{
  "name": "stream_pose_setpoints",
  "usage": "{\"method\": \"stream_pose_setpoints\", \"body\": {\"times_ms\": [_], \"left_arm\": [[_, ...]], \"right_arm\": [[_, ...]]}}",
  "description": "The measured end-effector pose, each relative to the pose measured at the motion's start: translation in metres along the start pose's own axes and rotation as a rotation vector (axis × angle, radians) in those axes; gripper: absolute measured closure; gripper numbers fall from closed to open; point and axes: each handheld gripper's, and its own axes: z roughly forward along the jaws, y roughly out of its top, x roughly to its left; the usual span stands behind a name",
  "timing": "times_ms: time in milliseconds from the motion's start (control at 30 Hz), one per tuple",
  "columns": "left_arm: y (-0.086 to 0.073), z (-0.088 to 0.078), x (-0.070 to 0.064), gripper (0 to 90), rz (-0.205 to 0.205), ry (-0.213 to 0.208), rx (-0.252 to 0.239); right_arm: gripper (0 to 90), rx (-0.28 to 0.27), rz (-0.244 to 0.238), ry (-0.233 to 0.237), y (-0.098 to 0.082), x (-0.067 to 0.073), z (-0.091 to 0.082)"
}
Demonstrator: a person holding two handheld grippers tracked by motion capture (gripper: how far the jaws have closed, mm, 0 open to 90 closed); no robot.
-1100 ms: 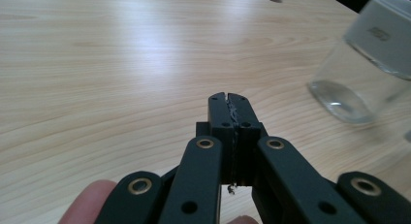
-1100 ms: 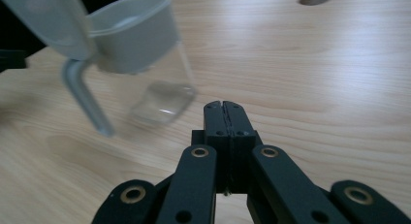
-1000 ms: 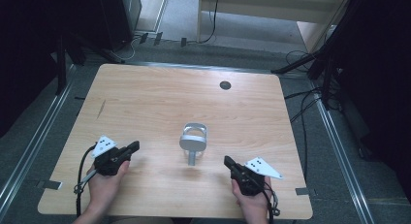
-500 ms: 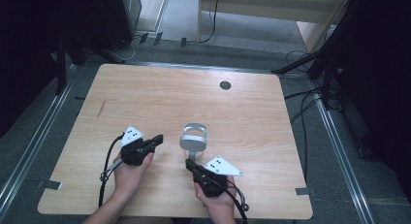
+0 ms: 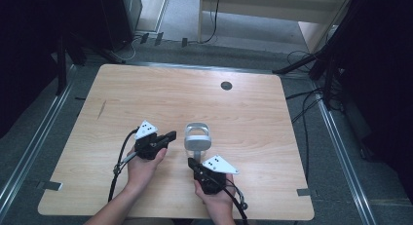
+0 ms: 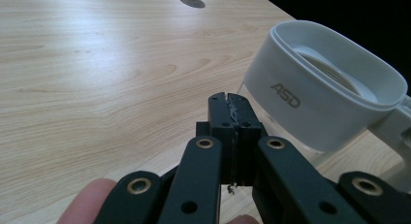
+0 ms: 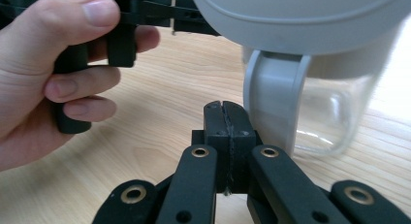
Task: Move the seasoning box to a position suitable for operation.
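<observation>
In the high view, a clear container with a pale grey lid and handle point(image 5: 197, 140) stands upright on the wooden table point(image 5: 146, 93), a little toward the person's side of its middle. The left gripper point(image 5: 170, 136) lies just to the container's left, its jaws pointing at it, held by the left hand point(image 5: 142, 164). The right gripper point(image 5: 191, 162) sits just on the person's side of the container, pointing up toward its handle, held by the right hand point(image 5: 214, 198). A dark round hole point(image 5: 226, 85) marks the far part of the table. In the left gripper view, the left gripper point(image 6: 231, 104) has its jaws pressed together with nothing between them, and the container's lid point(image 6: 324, 88), printed "ASD", rises close beyond on the right. In the right gripper view, the right gripper point(image 7: 225, 116) is likewise clenched on nothing, its tips just beside the grey handle point(image 7: 274, 95); the left hand point(image 7: 53, 73) holds its gripper at the upper left.
</observation>
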Motion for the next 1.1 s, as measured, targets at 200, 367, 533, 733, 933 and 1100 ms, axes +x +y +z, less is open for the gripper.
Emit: {"method": "stream_pose_setpoints", "body": {"times_ms": [200, 367, 533, 733, 933, 1100], "left_arm": [[0.006, 0.009, -0.003, 90.0, 0.004, -0.010, -0.006], [0.012, 0.018, -0.002, 90.0, 0.007, -0.011, -0.004], [0.014, 0.024, -0.004, 89.6, 0.006, -0.023, -0.006], [0.011, 0.030, -0.009, 88.6, 0.010, -0.047, 0.006], [0.010, 0.032, -0.016, 87.0, 0.018, -0.071, 0.010], [0.010, 0.032, -0.022, 88.1, 0.037, -0.031, 0.008]], "right_arm": [[90.0, -0.008, 0.031, -0.055, 0.002, -0.022, -0.009], [90.0, -0.020, 0.057, -0.105, 0.008, -0.045, -0.016], [90.0, -0.029, 0.072, -0.144, 0.018, -0.070, -0.016], [90.0, -0.045, 0.064, -0.162, 0.031, -0.091, -0.006], [90.0, -0.055, 0.067, -0.177, 0.046, -0.104, 0.009], [90.0, -0.077, 0.111, -0.182, 0.062, -0.115, 0.019]]}}
